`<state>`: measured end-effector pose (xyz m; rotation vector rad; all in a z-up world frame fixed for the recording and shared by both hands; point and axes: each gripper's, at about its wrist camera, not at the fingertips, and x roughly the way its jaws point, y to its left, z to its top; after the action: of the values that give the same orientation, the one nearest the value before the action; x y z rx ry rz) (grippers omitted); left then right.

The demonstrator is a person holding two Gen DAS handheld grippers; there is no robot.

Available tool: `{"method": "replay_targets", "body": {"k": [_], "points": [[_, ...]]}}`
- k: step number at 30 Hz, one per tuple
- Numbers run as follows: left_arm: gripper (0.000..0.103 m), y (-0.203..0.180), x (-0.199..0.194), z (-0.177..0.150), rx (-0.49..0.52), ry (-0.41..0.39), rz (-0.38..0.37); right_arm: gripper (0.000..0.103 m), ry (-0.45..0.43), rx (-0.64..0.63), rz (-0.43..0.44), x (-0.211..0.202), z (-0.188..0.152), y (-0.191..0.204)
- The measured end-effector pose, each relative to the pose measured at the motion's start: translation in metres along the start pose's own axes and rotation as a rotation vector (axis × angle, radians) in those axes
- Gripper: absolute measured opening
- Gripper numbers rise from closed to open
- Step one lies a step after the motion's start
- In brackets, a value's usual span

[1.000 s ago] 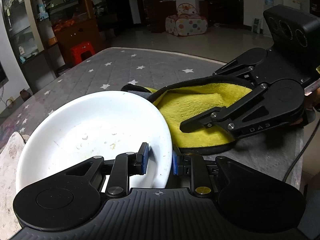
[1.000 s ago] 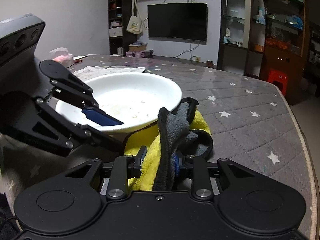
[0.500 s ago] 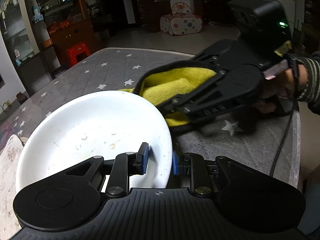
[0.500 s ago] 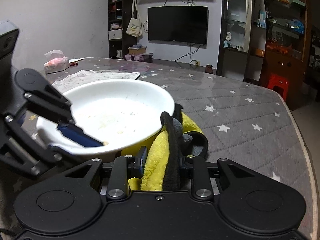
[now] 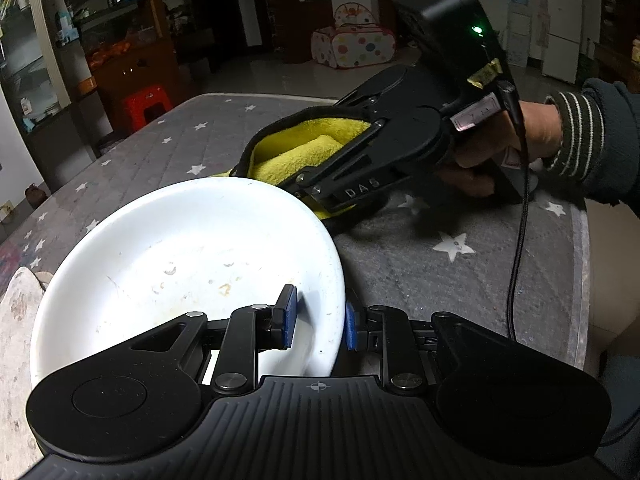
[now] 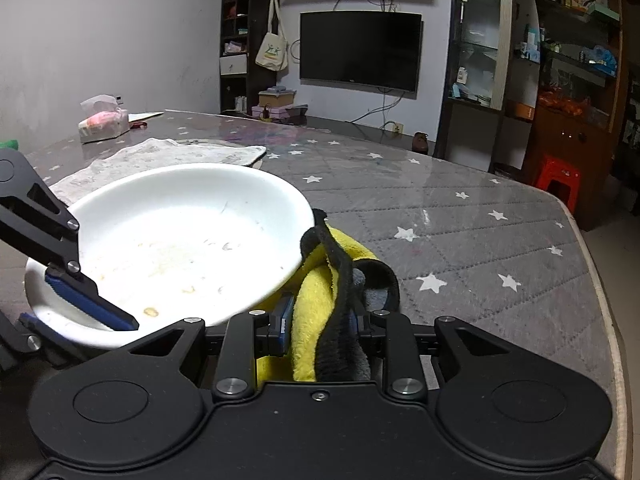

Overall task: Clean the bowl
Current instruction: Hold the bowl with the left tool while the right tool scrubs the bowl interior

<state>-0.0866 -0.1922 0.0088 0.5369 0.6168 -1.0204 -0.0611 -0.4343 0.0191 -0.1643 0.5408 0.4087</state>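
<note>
Two grippers share the work. On the left, the left gripper (image 5: 318,322) is clamped on the near rim of the bowl (image 5: 180,252), one blue pad inside the wall and one outside, which steadies it on the table (image 5: 420,276). The bowl sits toward the table's near corner, white and shallow, with dried brownish flecks across its floor. To its right, the right gripper (image 6: 320,332) is closed tight on a bunched cloth (image 6: 320,300) (yellow pile, dark backing), which hangs just beside the bowl's right rim, not yet inside.

The step in hand looks like bringing the cloth over the rim to start wiping. To do it well, the cloth should probably enter yellow side down and press flat on the flecked floor, sweeping toward the held rim so the left grip takes the push. Too hard a shove away from it could slide or tip the bowl.

The table wears a grey quilted cover with white stars under a glossy sheet. A stained towel (image 6: 160,156) lies just behind the bowl, and a tissue pack (image 6: 104,120) further back. Right of these come a wall-mounted TV (image 6: 360,54), shelving, and a red stool (image 6: 558,178).
</note>
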Motion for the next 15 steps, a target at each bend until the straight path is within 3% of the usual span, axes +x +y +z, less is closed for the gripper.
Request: {"method": "replay_targets", "body": {"k": [10,15], "points": [[0.031,0.007,0.013,0.023,-0.056,0.011,0.019,0.028,0.011,0.005,-0.008,-0.004,-0.002,0.008],[0.030,0.010,0.016,0.026,-0.070,0.013,0.023,0.028,0.009,0.010,-0.003,-0.011,-0.006,0.014]]}}
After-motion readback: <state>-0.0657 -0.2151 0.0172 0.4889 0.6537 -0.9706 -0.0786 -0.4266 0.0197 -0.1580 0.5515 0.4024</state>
